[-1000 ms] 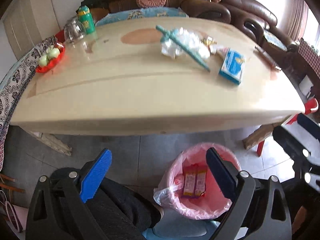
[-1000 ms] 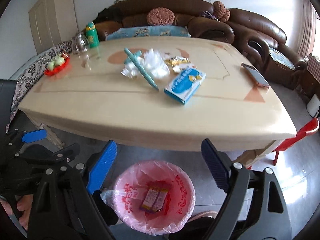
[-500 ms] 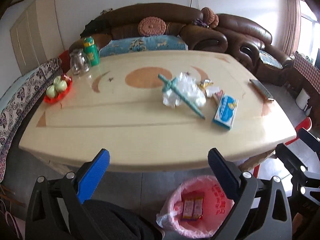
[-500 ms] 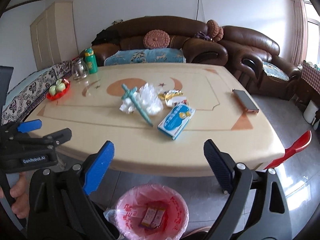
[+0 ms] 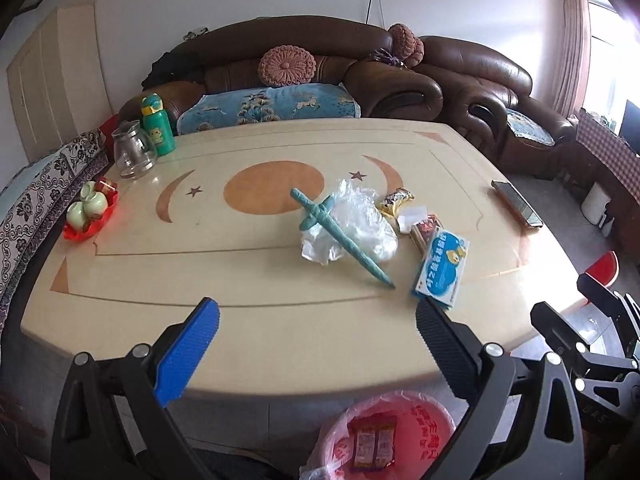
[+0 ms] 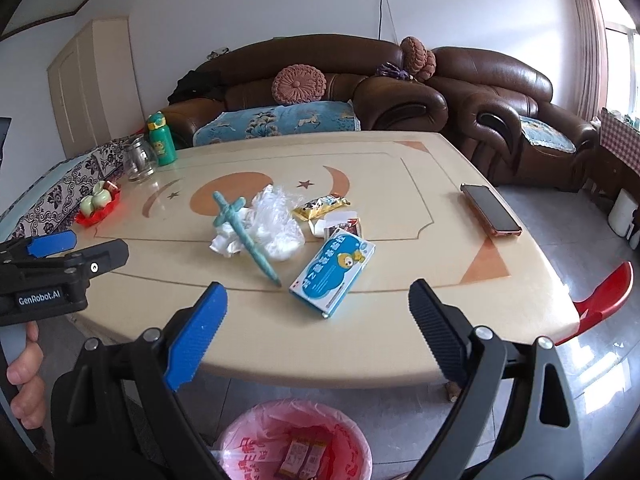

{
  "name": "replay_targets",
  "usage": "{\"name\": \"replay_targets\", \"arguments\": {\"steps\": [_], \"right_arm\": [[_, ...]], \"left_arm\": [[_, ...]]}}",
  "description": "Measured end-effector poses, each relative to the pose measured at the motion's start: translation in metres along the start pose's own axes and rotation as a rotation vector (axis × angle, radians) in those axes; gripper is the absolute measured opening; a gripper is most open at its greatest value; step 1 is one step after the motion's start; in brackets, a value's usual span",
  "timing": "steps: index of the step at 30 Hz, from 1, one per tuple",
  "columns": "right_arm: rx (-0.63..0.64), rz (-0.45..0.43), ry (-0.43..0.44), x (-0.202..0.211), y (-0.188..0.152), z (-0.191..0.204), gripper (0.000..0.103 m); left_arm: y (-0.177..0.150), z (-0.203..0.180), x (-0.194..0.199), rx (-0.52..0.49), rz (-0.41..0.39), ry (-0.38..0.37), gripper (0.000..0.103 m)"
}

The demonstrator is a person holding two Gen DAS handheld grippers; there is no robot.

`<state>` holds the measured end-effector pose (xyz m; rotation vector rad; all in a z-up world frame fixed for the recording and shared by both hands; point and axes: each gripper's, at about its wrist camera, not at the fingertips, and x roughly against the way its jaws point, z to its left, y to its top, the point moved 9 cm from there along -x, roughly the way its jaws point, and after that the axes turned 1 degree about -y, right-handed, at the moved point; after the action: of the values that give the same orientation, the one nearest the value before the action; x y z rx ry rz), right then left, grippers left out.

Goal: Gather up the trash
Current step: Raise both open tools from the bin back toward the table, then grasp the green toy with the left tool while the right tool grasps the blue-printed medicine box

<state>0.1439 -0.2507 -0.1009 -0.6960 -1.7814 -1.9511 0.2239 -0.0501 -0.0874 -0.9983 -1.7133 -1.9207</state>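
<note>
The left gripper (image 5: 316, 328) hangs wide open and empty over the near edge of the table (image 5: 280, 320). At twelve o'clock a toy sword (image 5: 340, 236) lies across a crumpled plastic bag (image 5: 356, 224); a blue box (image 5: 442, 268) sits at one o'clock. At six o'clock, the pink bin (image 5: 424, 420) holds wrappers (image 5: 372, 444).

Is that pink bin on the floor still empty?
No, the pink-lined bin already holds a couple of snack wrappers at its bottom.

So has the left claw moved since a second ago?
Yes. The left claw has risen: its tips now overlap the table, with the pink bin low in its own view.
</note>
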Motion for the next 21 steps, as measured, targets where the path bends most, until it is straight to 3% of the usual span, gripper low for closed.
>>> {"name": "replay_targets", "arguments": {"steps": [21], "right_arm": [[-0.024, 0.067, 0.02, -0.083, 0.011, -0.01, 0.09]], "left_arm": [[0.021, -0.001, -0.085, 0.003, 0.085, 0.007, 0.096]]}}
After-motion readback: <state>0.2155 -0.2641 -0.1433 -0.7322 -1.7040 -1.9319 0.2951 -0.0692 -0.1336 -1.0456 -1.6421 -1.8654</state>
